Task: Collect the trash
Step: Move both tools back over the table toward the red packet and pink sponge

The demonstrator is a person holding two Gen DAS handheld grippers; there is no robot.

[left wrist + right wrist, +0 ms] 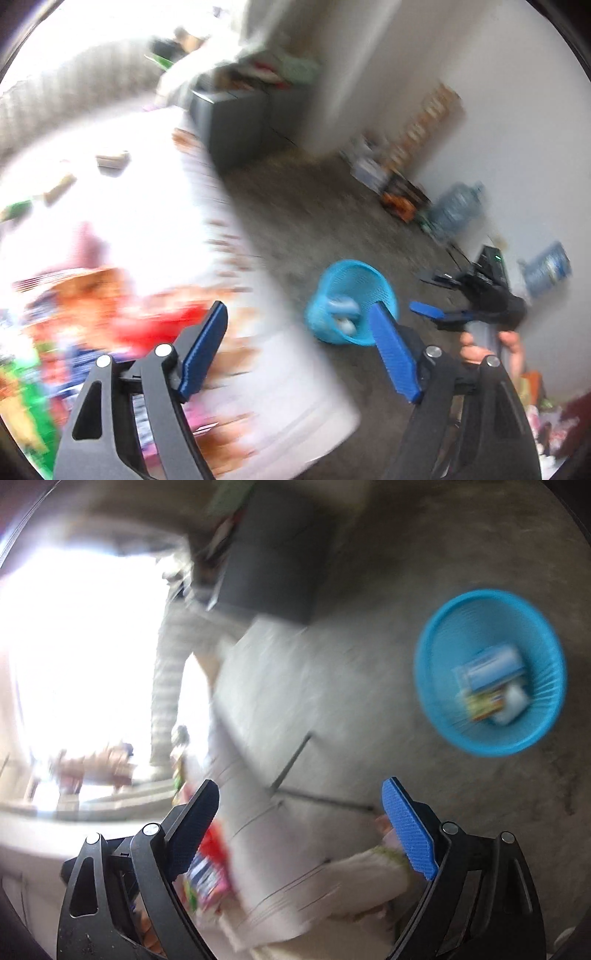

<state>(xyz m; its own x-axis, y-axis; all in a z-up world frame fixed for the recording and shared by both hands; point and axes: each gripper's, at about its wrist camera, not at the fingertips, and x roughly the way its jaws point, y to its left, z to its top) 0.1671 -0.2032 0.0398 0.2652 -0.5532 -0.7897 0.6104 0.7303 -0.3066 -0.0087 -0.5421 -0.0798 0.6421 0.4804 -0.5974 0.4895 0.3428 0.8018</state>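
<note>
Both views are motion-blurred. A blue mesh trash basket [351,301] stands on the grey floor and holds a few wrappers; in the right wrist view the basket [436,686] shows from above with packets [491,686] inside. My left gripper [299,325] is open and empty, over the edge of a white table [147,221] with colourful packets [122,317] at lower left. My right gripper [301,808] is open and empty above the table edge, with colourful wrappers [207,875] below its left finger. The right gripper also shows in the left wrist view [428,312].
A dark grey cabinet [236,122] stands beyond the table. Water jugs [458,206] and boxes [402,195] line the white wall. Small items [110,160] lie farther back on the table. A thin dark rod [295,760] lies by the table edge.
</note>
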